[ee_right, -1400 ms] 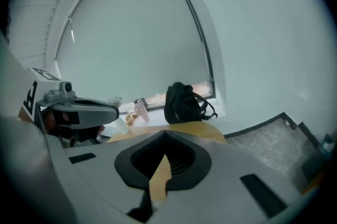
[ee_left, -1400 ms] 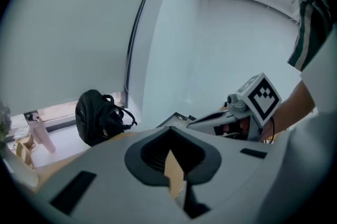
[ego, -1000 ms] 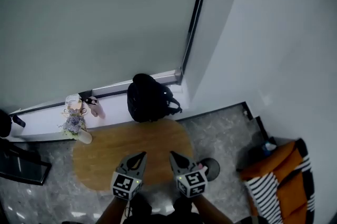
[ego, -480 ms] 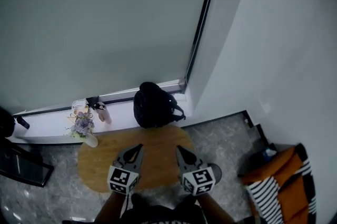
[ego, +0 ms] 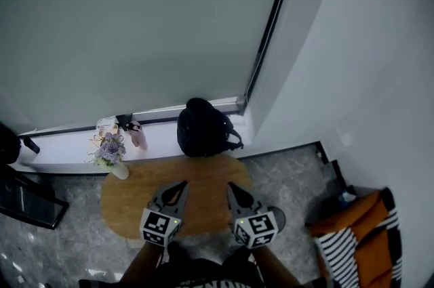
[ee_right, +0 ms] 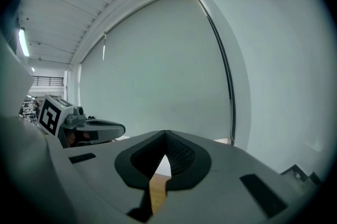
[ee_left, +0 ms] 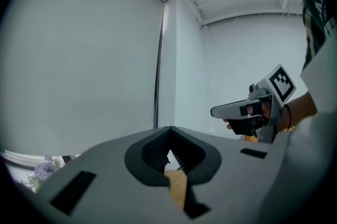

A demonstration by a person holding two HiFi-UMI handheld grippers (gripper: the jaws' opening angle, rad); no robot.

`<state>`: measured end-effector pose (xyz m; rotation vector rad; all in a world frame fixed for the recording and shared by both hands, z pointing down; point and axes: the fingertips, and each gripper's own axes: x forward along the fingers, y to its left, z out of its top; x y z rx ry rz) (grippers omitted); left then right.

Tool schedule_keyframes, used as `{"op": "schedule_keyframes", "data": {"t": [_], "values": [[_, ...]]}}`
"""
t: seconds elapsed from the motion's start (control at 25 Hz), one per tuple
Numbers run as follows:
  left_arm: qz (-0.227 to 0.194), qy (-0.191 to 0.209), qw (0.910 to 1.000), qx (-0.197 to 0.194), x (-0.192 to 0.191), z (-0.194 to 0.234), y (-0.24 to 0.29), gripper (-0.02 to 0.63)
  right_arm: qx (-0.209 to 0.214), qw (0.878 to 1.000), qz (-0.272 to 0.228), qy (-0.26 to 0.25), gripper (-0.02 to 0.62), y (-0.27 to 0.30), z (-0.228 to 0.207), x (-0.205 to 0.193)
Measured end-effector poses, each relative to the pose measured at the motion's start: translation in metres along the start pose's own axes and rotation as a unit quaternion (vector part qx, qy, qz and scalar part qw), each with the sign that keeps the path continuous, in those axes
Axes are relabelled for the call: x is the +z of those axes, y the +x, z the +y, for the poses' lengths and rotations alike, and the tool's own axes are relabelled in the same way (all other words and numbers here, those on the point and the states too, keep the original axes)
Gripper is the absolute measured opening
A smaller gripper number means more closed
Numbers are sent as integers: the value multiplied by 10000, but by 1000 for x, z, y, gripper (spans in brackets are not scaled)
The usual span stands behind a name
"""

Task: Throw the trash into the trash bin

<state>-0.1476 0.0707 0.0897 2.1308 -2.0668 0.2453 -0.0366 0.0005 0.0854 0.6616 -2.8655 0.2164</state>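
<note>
Evidently the grey left gripper and grey right gripper are hovering over the oval wooden table, jaws pressed together and empty, probably searching, since no trash or bin is showing.

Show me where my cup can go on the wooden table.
The wooden table is nearly all bare, from the black backpack behind it to the left gripper and right gripper over its near edge. It is crowded only by the flowers, far left.

2 tongs, left gripper and right gripper; 1 wooden table beneath them; 1 black backpack beyond them; 1 flower vase ahead-left.
</note>
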Motion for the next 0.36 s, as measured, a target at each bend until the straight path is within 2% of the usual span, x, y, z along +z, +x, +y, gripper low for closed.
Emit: {"op": "schedule_keyframes", "data": {"t": [0.36], "values": [[-30, 3, 10000, 25, -1, 7, -1, -3, 88, 9999, 33, -108, -4, 4, 9, 4]]}}
